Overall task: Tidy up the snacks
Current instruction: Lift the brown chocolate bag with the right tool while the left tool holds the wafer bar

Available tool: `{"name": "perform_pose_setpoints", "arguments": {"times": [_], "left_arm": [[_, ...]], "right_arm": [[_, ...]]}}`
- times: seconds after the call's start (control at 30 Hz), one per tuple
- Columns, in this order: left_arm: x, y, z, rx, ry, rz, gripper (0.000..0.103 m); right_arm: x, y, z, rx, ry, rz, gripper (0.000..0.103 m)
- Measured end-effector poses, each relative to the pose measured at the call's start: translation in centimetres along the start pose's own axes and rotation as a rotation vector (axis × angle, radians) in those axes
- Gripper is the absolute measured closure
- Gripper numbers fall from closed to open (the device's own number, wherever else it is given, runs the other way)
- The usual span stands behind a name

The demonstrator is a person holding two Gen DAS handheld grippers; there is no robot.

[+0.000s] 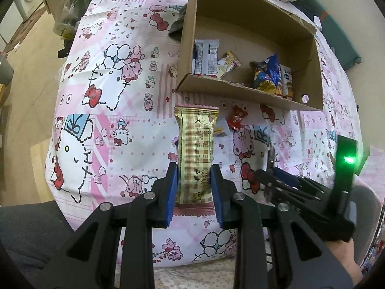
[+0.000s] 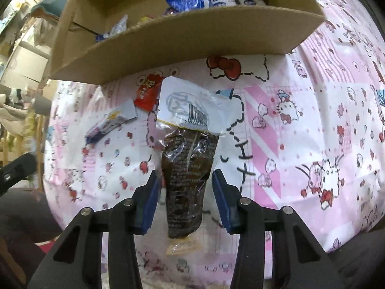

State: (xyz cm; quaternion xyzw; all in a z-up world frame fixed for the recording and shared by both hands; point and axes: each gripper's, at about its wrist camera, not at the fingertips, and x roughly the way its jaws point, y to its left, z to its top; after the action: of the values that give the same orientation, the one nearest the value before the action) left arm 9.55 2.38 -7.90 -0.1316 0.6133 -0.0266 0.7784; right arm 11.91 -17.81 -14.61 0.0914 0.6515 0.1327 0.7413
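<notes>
My left gripper (image 1: 195, 183) is shut on a beige checked snack bar (image 1: 196, 144), which stands up between its blue pads above the pink cartoon cloth (image 1: 115, 110). My right gripper (image 2: 185, 180) stands open around a dark brown vacuum pack with a white barcode top (image 2: 187, 163). Its pads sit just beside the pack's edges, with slim gaps showing. Beyond both grippers lies an open cardboard box (image 1: 310, 72), whose front wall (image 2: 168, 38) is close to the right gripper. Inside it are a white-blue packet (image 1: 207, 56), a blue bag (image 1: 267, 72) and several other snacks.
A small red packet (image 2: 146, 94) and a white-blue packet (image 2: 110, 122) lie loose on the cloth (image 2: 312, 125) in front of the box. The red packet (image 1: 238, 119) also shows in the left wrist view. Floor and furniture lie off the cloth's left edge.
</notes>
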Motion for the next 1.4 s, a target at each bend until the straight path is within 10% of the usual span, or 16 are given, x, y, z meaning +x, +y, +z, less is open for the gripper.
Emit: {"name": "perform_pose_setpoints", "arguments": {"times": [0.5, 1.4], "left_arm": [[0.8, 0.3, -0.4, 0.011, 0.004, 0.06, 0.08], [1.3, -0.2, -0.2, 0.026, 0.014, 0.066, 0.08]], "right_arm": [[-4.7, -2.8, -0.4, 0.095, -0.07, 0.05, 0.097], [0.6, -0.8, 1.1, 0.07, 0.067, 0.044, 0.091]]}}
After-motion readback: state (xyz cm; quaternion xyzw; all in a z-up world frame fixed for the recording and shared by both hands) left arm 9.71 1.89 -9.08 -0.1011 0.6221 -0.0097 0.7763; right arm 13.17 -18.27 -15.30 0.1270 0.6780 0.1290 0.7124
